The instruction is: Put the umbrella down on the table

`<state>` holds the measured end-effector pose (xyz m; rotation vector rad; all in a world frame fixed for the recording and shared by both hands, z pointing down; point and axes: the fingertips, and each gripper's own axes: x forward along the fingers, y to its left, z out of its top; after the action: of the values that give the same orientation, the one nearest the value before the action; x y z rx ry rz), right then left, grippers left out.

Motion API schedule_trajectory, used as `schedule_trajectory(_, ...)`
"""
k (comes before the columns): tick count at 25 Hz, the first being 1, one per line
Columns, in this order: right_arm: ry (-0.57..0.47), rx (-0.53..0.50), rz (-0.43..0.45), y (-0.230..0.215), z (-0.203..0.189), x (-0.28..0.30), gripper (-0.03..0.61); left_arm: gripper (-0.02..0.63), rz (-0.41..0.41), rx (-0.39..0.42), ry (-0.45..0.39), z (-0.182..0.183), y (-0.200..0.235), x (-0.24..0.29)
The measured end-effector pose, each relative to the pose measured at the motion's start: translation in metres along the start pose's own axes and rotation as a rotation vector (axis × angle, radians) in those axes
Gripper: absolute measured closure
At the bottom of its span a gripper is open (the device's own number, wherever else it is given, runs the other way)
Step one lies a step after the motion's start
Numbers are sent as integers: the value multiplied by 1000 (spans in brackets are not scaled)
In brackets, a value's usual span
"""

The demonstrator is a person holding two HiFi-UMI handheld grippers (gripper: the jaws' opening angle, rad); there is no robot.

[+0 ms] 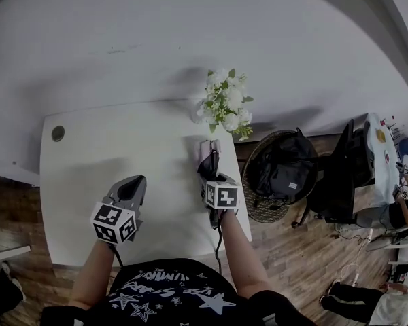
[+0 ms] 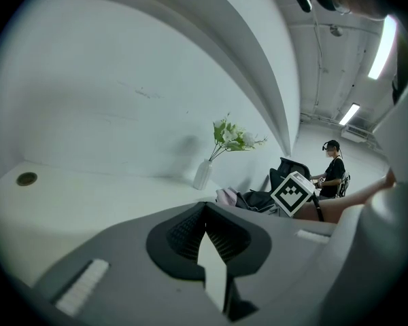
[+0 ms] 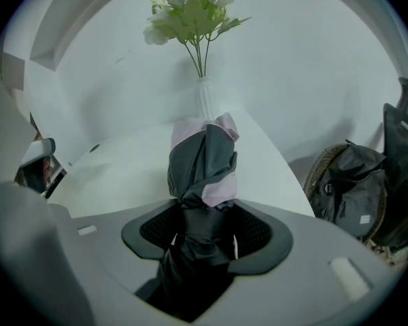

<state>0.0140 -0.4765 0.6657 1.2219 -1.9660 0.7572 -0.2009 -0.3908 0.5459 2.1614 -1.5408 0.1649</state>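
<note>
A folded black and pink umbrella is between the jaws of my right gripper, which is shut on its lower, bunched black part. The umbrella points away from me toward the vase, low over the right side of the white table. Whether its pink end touches the tabletop I cannot tell. My left gripper hovers over the table's front left part, its jaws together and nothing in them. In the left gripper view the right gripper's marker cube shows to the right.
A white vase of white flowers stands at the table's far right edge, just beyond the umbrella. A round cable hole sits at the far left. Beside the table's right edge stands a wicker basket holding a black bag.
</note>
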Motion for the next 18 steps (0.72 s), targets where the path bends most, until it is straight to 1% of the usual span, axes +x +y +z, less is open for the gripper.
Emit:
schedule_trajectory(9,5,-1,-27,1,0,0,305,611,-2,-5,6,-5,-7,-1)
schedule_trajectory(13,-15,4,-26,2,2,-5,282,611,-1,-3,-1,-3,-9,-5)
schedule_trajectory(18,-53,12,-14,3,5,-17,278,611,5,7,-14,1,-13,-12)
